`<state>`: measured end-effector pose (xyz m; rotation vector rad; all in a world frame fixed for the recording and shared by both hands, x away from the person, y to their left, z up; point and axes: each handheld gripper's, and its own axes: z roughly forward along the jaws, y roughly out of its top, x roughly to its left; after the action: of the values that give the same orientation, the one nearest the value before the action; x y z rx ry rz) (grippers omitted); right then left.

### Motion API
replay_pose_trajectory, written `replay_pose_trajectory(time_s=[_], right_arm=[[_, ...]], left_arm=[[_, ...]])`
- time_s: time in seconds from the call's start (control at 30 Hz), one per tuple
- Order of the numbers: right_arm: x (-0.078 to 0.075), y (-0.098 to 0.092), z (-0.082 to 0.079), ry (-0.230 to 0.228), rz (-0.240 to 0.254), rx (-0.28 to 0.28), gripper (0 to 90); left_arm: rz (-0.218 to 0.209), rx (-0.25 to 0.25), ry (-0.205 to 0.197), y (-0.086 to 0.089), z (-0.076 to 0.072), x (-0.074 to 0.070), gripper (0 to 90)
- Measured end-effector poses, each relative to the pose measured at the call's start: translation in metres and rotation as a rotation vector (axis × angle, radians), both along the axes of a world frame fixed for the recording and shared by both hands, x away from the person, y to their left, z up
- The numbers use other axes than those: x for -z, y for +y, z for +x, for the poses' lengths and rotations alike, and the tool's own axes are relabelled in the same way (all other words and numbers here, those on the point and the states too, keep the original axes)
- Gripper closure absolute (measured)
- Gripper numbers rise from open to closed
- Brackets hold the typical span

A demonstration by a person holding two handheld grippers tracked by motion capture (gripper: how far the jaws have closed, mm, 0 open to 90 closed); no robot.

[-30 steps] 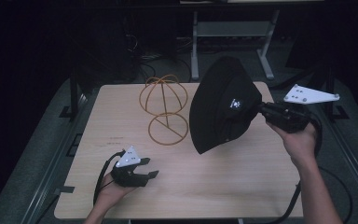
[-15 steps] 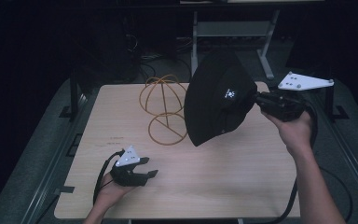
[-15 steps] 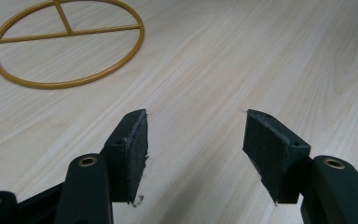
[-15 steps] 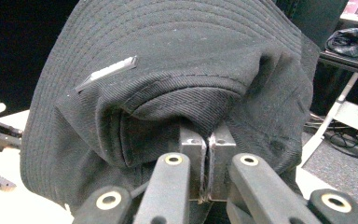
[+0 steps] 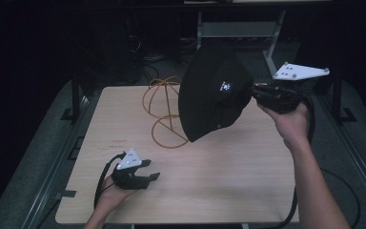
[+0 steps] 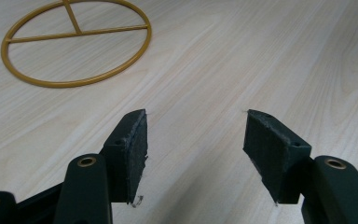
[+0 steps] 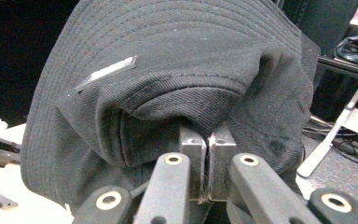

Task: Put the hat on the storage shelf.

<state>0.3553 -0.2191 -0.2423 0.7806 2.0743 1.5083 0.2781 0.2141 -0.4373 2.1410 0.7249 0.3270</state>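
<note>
Jaws first: the right gripper [image 5: 256, 93] is clamped tight on a fold of the black hat [image 5: 214, 90]; in the right gripper view its pads [image 7: 193, 151] meet w/ cloth pinched between them, the hat [image 7: 168, 74] bunched up just ahead; the left gripper [image 5: 147, 177] stands open w/ nothing between the jaws, resting low at the near left of the table [image 5: 248, 191]; its pads [image 6: 135, 140] hover just over bare wood in the left gripper view.

Where the hat is: held up in the air over the far middle of the table, brim hanging down, crown side toward the right hand [image 5: 290, 121]; it sits just right of and partly in front of the gold wire stand [image 5: 164, 112], near it but, as far as I can tell, not on it and not touching.

Progress, as a judgement: pickup looks done; hat is lifted clear of the table and brought close to the stand; what's left is prob. to get the crown over the stand's round top, lower it so it sits, then let go; the stand's ring base [image 6: 77, 44] lies flat on the wood, unheld, so it could shift if the hat drags it; left gripper is free to steady it if needed; roughly halfway, I'd say.
</note>
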Motion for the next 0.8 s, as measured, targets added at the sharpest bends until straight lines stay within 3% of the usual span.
replay_pose_trajectory(time_s=[0.8], right_arm=[[-0.017, 0.039, 0.02, 0.008, -0.003, -0.044, 88.0]], left_arm=[[0.003, 0.006, 0.008, 0.0, 0.001, 0.001, 35.3]])
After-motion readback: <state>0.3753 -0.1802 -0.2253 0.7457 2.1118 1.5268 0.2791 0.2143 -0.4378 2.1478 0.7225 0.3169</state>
